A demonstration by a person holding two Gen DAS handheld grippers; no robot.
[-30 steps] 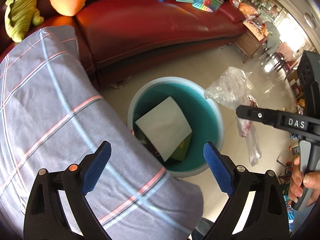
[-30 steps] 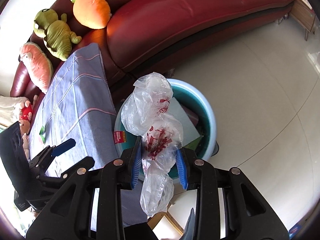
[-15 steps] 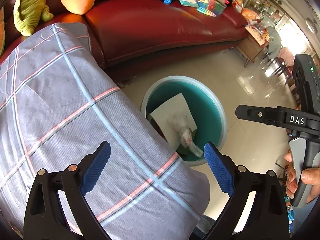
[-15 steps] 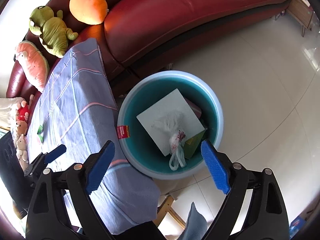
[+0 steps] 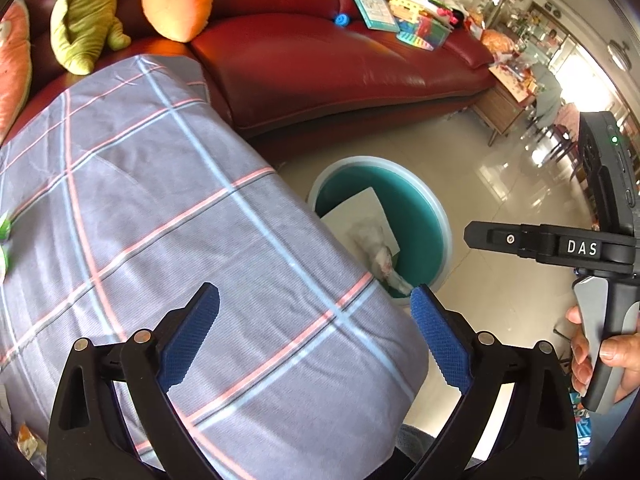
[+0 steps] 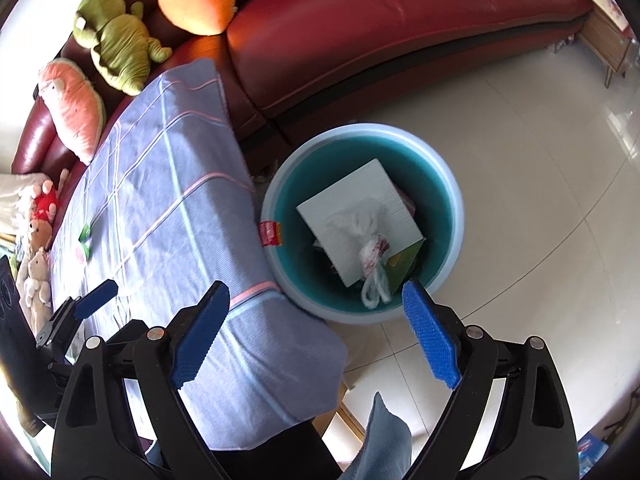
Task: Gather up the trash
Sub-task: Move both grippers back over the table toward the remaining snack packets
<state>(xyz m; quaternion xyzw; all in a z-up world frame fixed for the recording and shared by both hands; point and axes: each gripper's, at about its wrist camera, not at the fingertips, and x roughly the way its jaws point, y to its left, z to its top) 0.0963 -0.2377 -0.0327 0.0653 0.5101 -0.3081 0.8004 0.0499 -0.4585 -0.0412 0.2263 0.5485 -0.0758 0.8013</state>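
A round teal bin with a pale blue rim (image 6: 456, 200) (image 5: 444, 220) stands on the floor beside the cloth-covered table. Inside it lies a white sheet (image 6: 352, 200), and on that a crumpled clear plastic bag with red print (image 6: 372, 248) (image 5: 380, 256). My right gripper (image 6: 316, 304) hangs open above the bin's near edge, nothing between its blue pads. My left gripper (image 5: 314, 308) is open over the table's checked cloth (image 5: 160, 208), empty. The right gripper's body (image 5: 560, 244) and the hand holding it show at the right of the left wrist view.
A red leather sofa (image 6: 400, 32) curves behind the bin, with plush toys (image 6: 116, 40) at its left end and books and toys (image 5: 400, 16) at its far end. A small green scrap (image 6: 84, 236) lies on the cloth. Pale tiled floor (image 6: 540, 160) spreads right of the bin.
The right gripper opened and the plastic bag fell from it into the bin. Both grippers have since drawn back from the bin, the left one over the table.
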